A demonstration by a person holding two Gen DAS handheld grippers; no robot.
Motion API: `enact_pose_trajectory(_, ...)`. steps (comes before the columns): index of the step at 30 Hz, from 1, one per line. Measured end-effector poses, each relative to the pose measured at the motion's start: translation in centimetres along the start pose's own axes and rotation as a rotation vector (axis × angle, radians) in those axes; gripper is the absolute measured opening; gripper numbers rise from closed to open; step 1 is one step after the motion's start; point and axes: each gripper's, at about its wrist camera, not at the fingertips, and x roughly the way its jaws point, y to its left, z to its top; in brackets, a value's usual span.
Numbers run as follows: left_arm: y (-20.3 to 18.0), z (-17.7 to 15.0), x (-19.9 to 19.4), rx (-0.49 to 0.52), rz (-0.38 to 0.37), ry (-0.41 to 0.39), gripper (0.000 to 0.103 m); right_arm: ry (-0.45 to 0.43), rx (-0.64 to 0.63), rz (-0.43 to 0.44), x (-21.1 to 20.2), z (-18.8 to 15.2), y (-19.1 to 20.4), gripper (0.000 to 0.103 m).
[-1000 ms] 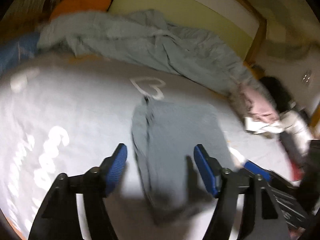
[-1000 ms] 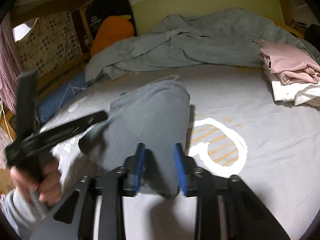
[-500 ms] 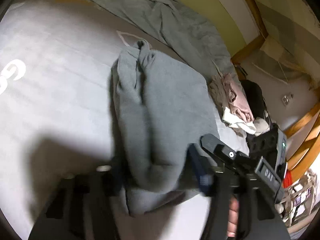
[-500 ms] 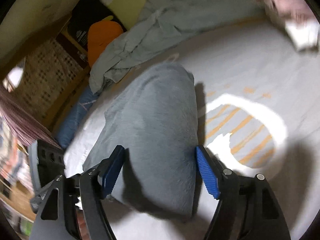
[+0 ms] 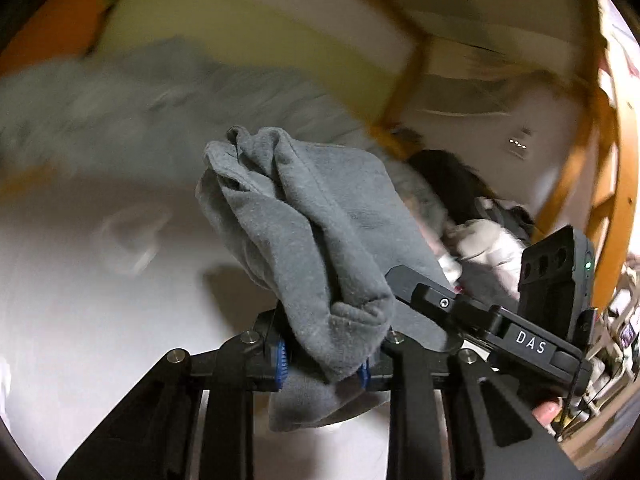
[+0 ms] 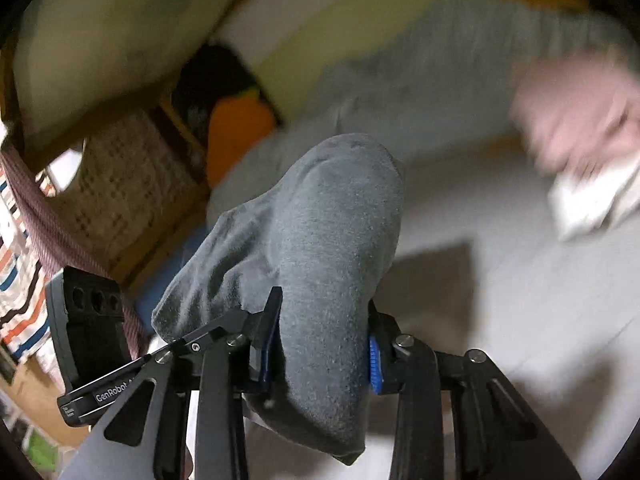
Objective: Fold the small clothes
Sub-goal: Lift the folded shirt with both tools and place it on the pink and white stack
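Lifted off the bed since half a second ago, the grey garment [image 5: 320,232] now hangs in the air between both grippers, where before it lay flat on the sheet [image 5: 80,300]; its shadow falls on the sheet below. Left gripper [image 5: 322,360] has its blue pads pressed into one bunched end of the garment, jaws closing on it; a fold droops below the fingers. Right gripper [image 6: 320,356] clamps the other end, its pads [image 6: 374,364] sunk into the cloth on both sides, jaws likewise closing; the garment bulges up and forward over the fingers like a rounded hump. From the left view the right gripper's black body shows at the right edge, just beside the garment; from the right view the left gripper's body shows at the lower left. Behind, all is smeared by motion; a pale blue quilt [image 6: 460,60] lies along the headboard, an orange cushion [image 6: 236,132] sits by the frame, and a pink and white pile [image 6: 580,152], probably folded clothes, rests on the sheet well apart from the garment.
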Motion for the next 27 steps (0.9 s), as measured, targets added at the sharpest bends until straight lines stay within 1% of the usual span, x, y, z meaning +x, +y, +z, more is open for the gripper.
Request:
enact_pose_trajectory(2, -2.7, 2.9, 3.6, 0.025, -0.06, -0.021, 0.025, -0.06, -0.007, -0.049, -2.3, 3.8, -1.8, 0.036)
enact_pose_trajectory(3, -3.8, 4.1, 5.6, 0.03, -0.093, -0.032, 0.025, -0.089, -0.003, -0.084, -3.5, 6.2, -3.4, 0.036)
enact_pose_trajectory(4, -4.9, 5.1, 7.8, 0.031, -0.125, -0.041, 0.025, -0.104, -0.003, -0.106, -4.2, 7.5, -4.4, 0.036)
enact_pose_trajectory(6, -6.6, 6.3, 11.7, 0.05, -0.147, -0.042, 0.025, -0.132, -0.005, -0.173, -5.4, 10.8, -7.5, 0.037)
enact_pose_trajectory(8, -7.9, 7.1, 15.6, 0.07, -0.146, -0.03, 0.025, -0.131, -0.01, -0.22, -5.5, 12.7, -10.0, 0.037)
enact_pose_trajectory(11, -8.4, 7.3, 20.7, 0.063, -0.13, 0.02, 0.026, -0.09, -0.01, -0.27, -4.0, 14.7, -14.4, 0.037)
enact_pose_trajectory(13, -8.5, 6.5, 23.5, 0.083, -0.096, 0.061, 0.026, -0.037, 0.041, -0.292, -2.8, 15.0, -18.0, 0.037)
enact_pose_trajectory(14, -8.5, 5.8, 24.6, 0.091, -0.078, 0.076, 0.027, -0.01, 0.081, -0.302, -2.1, 14.6, -19.7, 0.037)
enact_pose_trajectory(16, -7.9, 4.5, 26.1, 0.082, -0.053, 0.094, 0.032, 0.025, 0.104, -0.315, -0.9, 14.2, -21.5, 0.038)
enact_pose_trajectory(18, -7.3, 3.7, 26.2, 0.074, -0.046, 0.085, 0.041, 0.033, 0.056, -0.322, -0.7, 13.7, -22.4, 0.045)
enact_pose_trajectory(19, -7.4, 3.8, 26.1, 0.091, -0.026, 0.074, 0.052, 0.039, 0.034, -0.316, -0.6, 13.5, -22.4, 0.046)
enact_pose_trajectory(20, -7.6, 3.6, 25.2, 0.119, 0.003, 0.059, 0.066, 0.046, 0.009, -0.308, -0.7, 13.5, -22.3, 0.048)
enact_pose_trajectory(21, -7.8, 3.5, 24.5, 0.152, 0.042, 0.035, 0.071, 0.05, -0.017, -0.312, -0.8, 13.5, -22.0, 0.052)
enact_pose_trajectory(22, -8.2, 3.2, 23.4, 0.193, 0.093, 0.002, 0.08, 0.047, -0.046, -0.329, -1.3, 13.6, -21.8, 0.054)
enact_pose_trajectory(23, -8.2, 2.9, 22.2, 0.227, 0.148, -0.038, 0.086, 0.011, -0.091, -0.396, -2.4, 13.4, -21.1, 0.062)
enact_pose_trajectory(24, -8.2, 2.6, 21.4, 0.241, 0.187, -0.072, 0.088, -0.035, -0.125, -0.462, -3.6, 12.8, -19.9, 0.068)
enact_pose_trajectory(25, -8.1, 1.9, 20.0, 0.247, 0.212, -0.111, 0.091, -0.111, -0.178, -0.524, -5.2, 11.9, -18.9, 0.068)
enact_pose_trajectory(26, -7.9, 1.2, 18.8, 0.251, 0.218, -0.145, 0.097, -0.166, -0.218, -0.548, -6.4, 11.1, -17.8, 0.069)
enact_pose_trajectory(27, -8.0, 0.2, 17.3, 0.256, 0.234, -0.189, 0.1, -0.217, -0.259, -0.57, -7.6, 10.1, -17.0, 0.077)
